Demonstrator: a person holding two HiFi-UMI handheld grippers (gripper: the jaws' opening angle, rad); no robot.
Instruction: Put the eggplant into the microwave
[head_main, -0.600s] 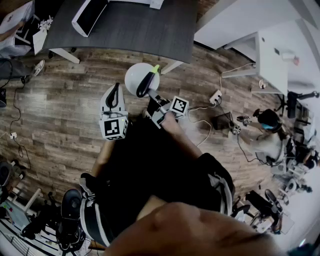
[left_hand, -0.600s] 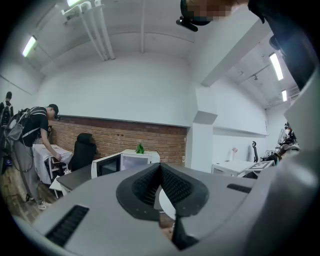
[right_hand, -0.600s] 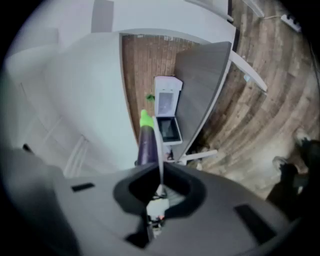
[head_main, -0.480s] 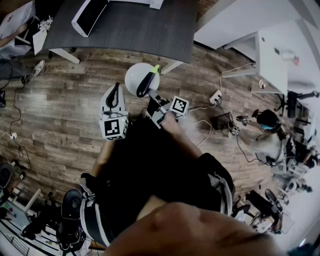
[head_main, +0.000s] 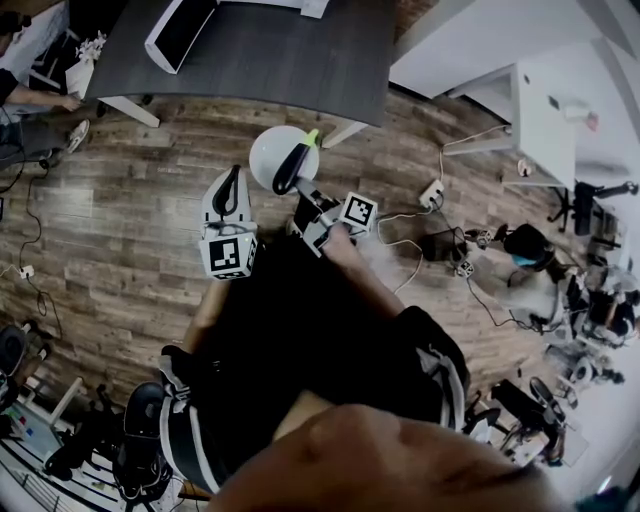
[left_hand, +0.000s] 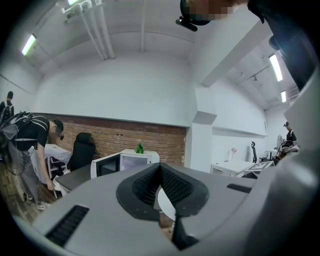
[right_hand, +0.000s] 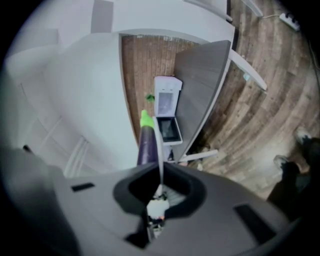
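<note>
A purple eggplant (head_main: 293, 165) with a green stem lies on a white plate (head_main: 270, 150), held out over the wooden floor. My right gripper (head_main: 302, 196) is shut on the plate's near rim. In the right gripper view the plate (right_hand: 159, 145) shows edge-on between the jaws of my right gripper (right_hand: 160, 165), with the eggplant (right_hand: 145, 144) along its left side. To the left of the plate, my left gripper (head_main: 233, 174) is shut and holds nothing; its jaws meet at the tips (left_hand: 160, 167). The white microwave (head_main: 180, 30) (right_hand: 167, 107) (left_hand: 122, 162) stands on a dark grey table (head_main: 280, 60) ahead.
White desks (head_main: 545, 120) stand at the right. Cables and a power strip (head_main: 432, 192) lie on the floor by my right side. One person (left_hand: 32, 145) bends over near a black chair (left_hand: 82, 150) left of the table. Another person (head_main: 525, 250) crouches at the right.
Both grippers, the plate and the eggplant have kept still. A person has come into view at the top left corner, and the person at the right has shifted.
</note>
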